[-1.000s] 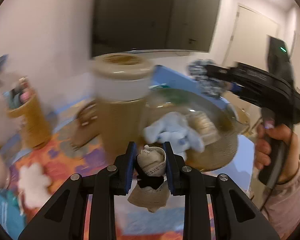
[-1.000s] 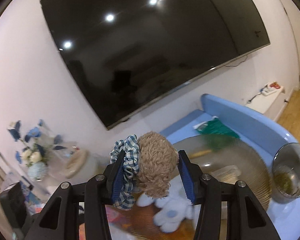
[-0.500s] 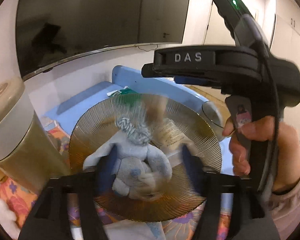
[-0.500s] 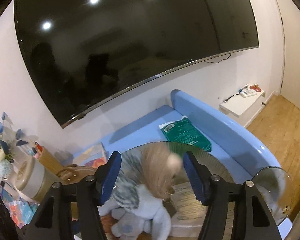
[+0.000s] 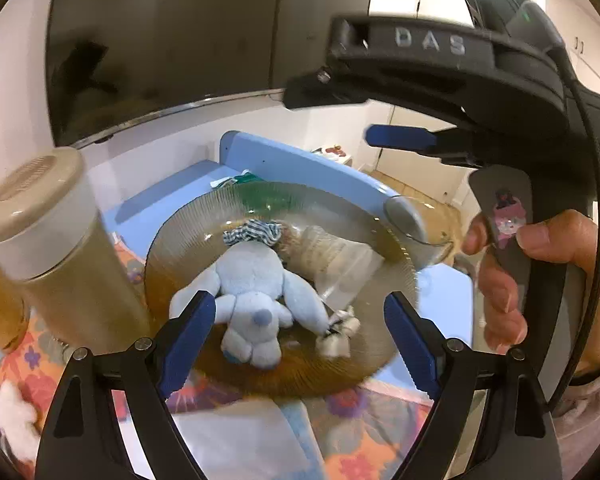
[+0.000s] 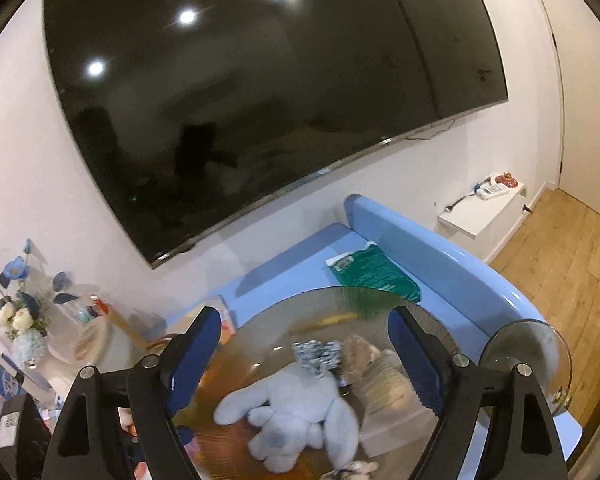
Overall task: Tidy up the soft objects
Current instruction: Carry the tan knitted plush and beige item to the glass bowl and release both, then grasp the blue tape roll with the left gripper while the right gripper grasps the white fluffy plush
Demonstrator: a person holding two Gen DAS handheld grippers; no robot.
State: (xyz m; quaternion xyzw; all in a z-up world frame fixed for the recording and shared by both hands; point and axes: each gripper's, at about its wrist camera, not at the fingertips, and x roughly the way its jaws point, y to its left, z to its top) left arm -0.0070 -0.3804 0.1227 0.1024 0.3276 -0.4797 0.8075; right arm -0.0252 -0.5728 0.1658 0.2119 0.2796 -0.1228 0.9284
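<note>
A ribbed amber glass plate holds a pale blue plush dog, a checked scrunchie behind it and a small beige-and-black cloth bundle at its right. My left gripper hangs open over the plate's near side, its pads clear of the dog. In the right wrist view the dog, the scrunchie and a curly tan plush lie on the plate below my right gripper. Its jaws are opening and nothing is between them.
A tall canister with a beige lid stands left of the plate, a small glass bowl at its right. A green packet lies on the blue surface behind. A hand holds the right gripper's handle. A white plush lies lower left.
The left gripper let go of the beige bundle, which now lies on the plate. The right gripper released the scrunchie and tan plush onto the plate. Both jaws widened.
</note>
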